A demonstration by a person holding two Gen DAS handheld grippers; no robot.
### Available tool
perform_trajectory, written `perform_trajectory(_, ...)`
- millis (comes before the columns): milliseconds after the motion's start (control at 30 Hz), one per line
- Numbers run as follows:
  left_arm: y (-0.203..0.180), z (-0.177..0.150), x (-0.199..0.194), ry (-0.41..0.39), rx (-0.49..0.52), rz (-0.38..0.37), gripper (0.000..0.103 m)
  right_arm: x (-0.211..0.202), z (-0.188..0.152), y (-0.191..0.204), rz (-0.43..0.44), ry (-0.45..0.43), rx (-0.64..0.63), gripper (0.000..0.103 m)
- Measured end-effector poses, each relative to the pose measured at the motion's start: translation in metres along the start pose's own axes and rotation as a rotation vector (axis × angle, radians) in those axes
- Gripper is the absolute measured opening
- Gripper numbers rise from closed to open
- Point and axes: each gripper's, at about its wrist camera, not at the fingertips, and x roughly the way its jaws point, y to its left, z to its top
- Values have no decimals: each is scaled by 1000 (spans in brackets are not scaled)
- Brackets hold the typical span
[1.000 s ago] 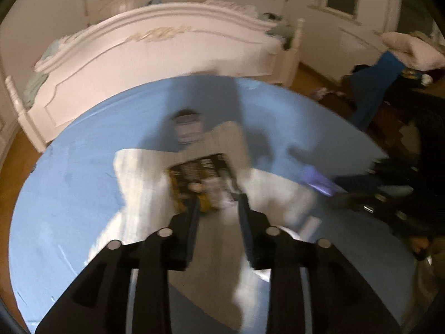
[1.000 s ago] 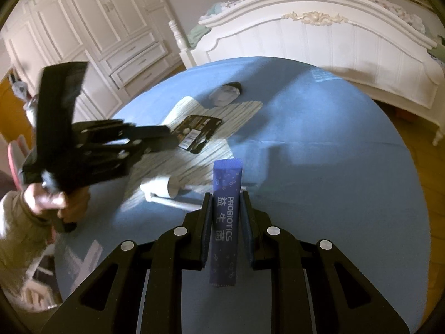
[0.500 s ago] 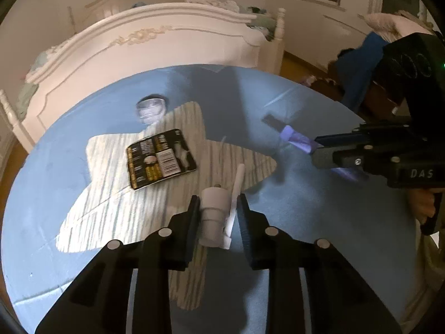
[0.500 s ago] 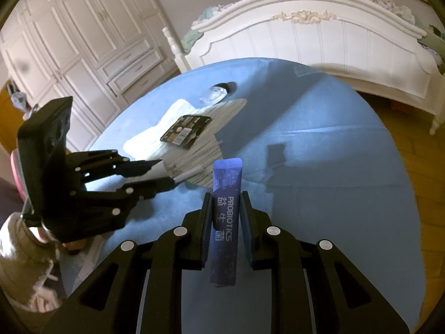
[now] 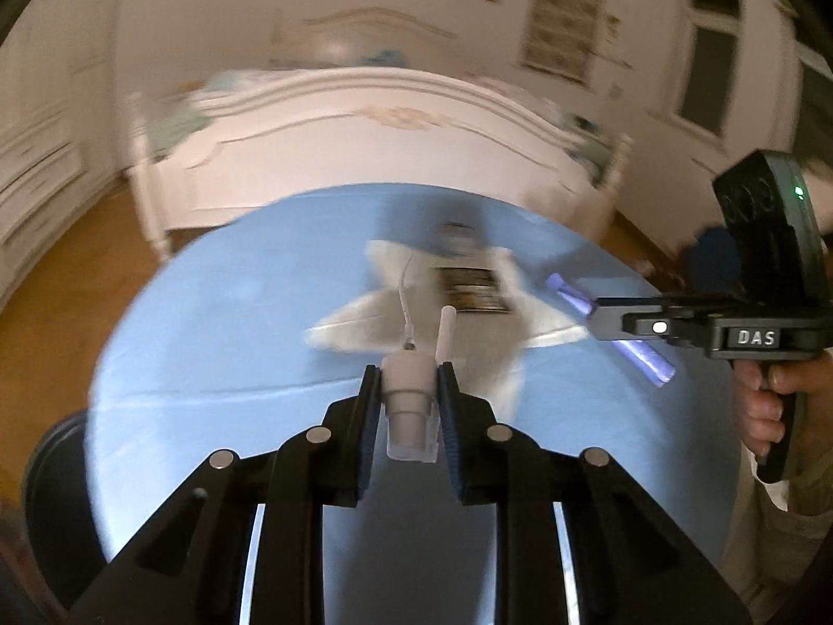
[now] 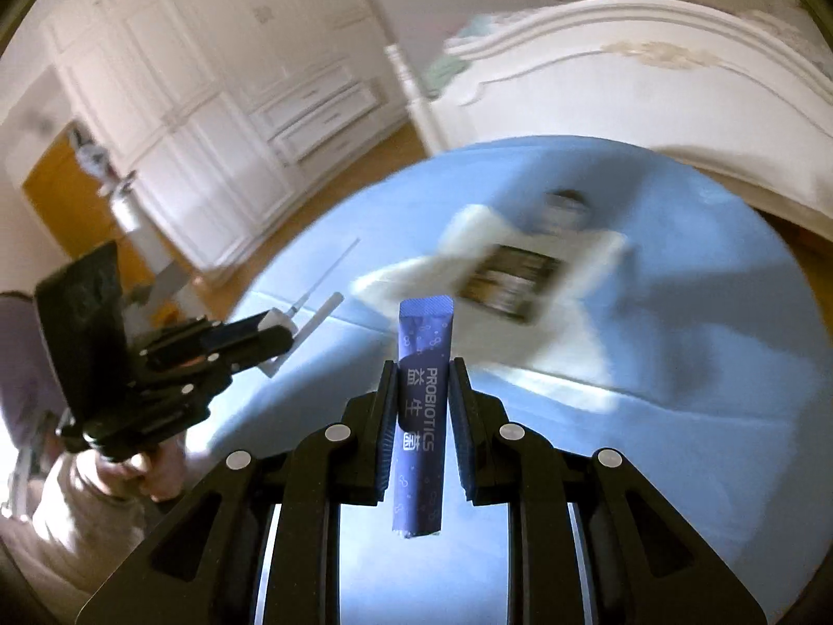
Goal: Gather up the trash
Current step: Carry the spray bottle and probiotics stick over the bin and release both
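My left gripper (image 5: 407,375) is shut on a small white plastic nozzle piece (image 5: 407,390) with a thin tube and a white stick, held above the round blue table (image 5: 208,338). My right gripper (image 6: 424,380) is shut on a purple probiotics sachet (image 6: 423,406), upright between the fingers. The right gripper also shows in the left wrist view (image 5: 598,312) with the sachet (image 5: 640,354). The left gripper shows in the right wrist view (image 6: 281,336) at the left. A black printed packet (image 5: 471,289) (image 6: 513,281) and a small clear cup (image 5: 455,234) (image 6: 565,208) lie blurred on the table.
A white bed footboard (image 5: 364,151) stands just beyond the table. White wardrobes (image 6: 208,120) line the far left wall. A dark round object (image 5: 52,495) sits below the table's left edge. Wooden floor (image 5: 78,239) surrounds the table.
My left gripper has closed on the white nozzle piece and lifted it off the table. Both grippers have pulled back and risen; the views are blurred with motion. The right still holds the sachet.
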Motion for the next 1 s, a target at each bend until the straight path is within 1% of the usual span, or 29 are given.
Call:
perform_trajectory(167, 61, -27, -41, -58, -137, 88, 23, 38, 19, 60, 83, 65, -101, 21)
perform_trajectory(300, 102, -53, -65, -69, -212, 174, 23, 69, 31, 107, 143, 122, -172, 21)
perform_trajectory(400, 127, -68, -79, -78, -255, 230, 23, 97, 38, 143, 166, 164, -237, 21)
perform_trajectory(500, 153, -85, -89, -76, -308, 266, 23, 129, 43, 175, 180, 211, -288, 21)
perform_trajectory(700, 181, -110, -105, -66, -366, 299, 23, 177, 48, 217, 211, 282, -324, 21)
perform_trajectory(800, 189, -114, -103, -61, -384, 306, 23, 200, 50, 237, 214, 312, -345, 21)
perform_trajectory(1000, 203, -125, -101, -49, -423, 312, 23, 228, 47, 255, 211, 355, -366, 21)
